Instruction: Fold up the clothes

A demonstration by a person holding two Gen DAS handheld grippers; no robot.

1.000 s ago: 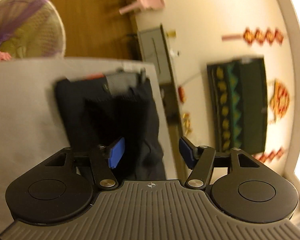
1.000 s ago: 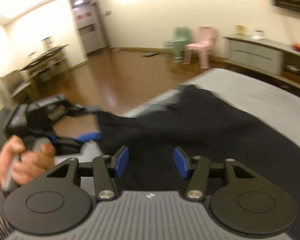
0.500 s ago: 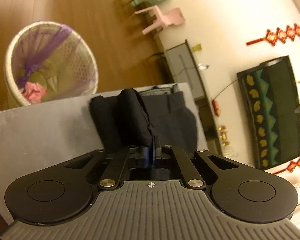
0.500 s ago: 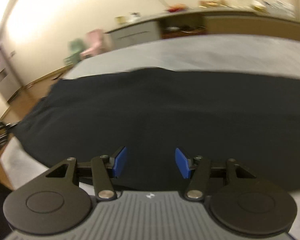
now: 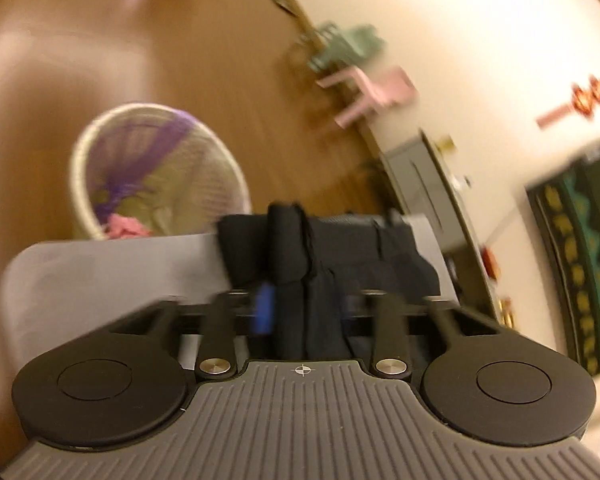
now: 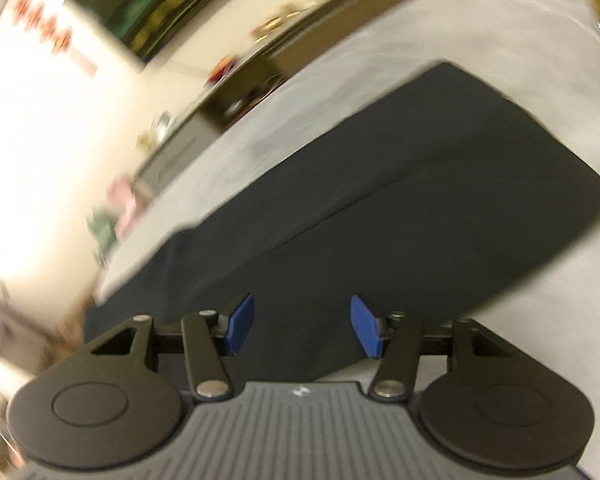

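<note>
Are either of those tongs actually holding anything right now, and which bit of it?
The left tongs have a bunched fold of the black garment between them. The right tongs are open, holding nothing.

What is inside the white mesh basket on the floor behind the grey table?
The basket holds purple netting, something olive-green and a pink bundle near its bottom. Motion blur hides what these are, and the table covers the basket's lower part.

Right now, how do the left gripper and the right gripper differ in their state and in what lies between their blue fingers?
The left gripper has a bunched ridge of the black garment standing between its fingers; the right gripper has nothing between its own, only flat black cloth beyond them. The left gripper's jaws stand partly apart around the cloth, while the right gripper's stand wide open. Both point at the same garment on the grey table.
</note>
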